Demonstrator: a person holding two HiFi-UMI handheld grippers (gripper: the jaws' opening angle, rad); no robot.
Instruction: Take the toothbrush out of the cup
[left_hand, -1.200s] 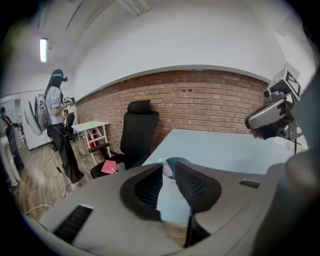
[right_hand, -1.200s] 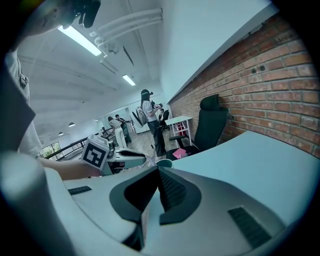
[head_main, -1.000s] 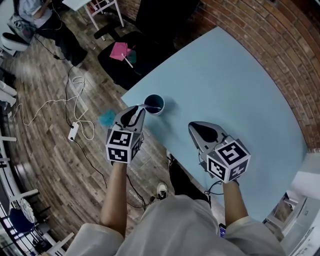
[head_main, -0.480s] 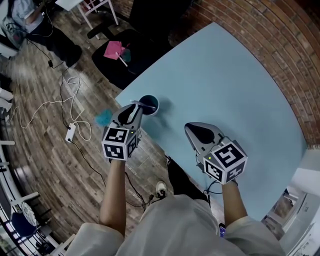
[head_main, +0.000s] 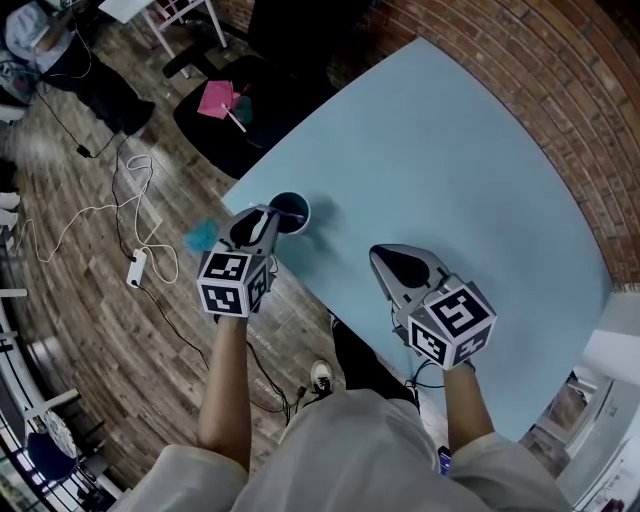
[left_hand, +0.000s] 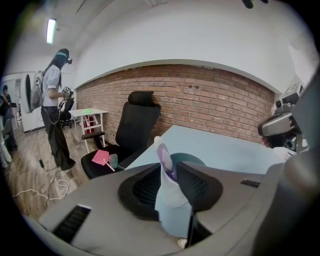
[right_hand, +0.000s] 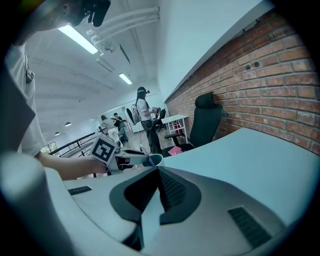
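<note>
Toothbrush stands in teal cup near the table corner. Left gripper: jaws have just been opening, now spread, brush head between them, unpinched. Right gripper: jaws pressed together, empty. Brush likely light, stiff, slick; pinch below the head.

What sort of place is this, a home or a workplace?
Probably an open office or lab: a black office chair by a brick wall, strip lights overhead, and cables trailing across the wooden floor.

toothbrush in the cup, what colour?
The toothbrush is purple with white; it shows clearest in the left gripper view.
</note>
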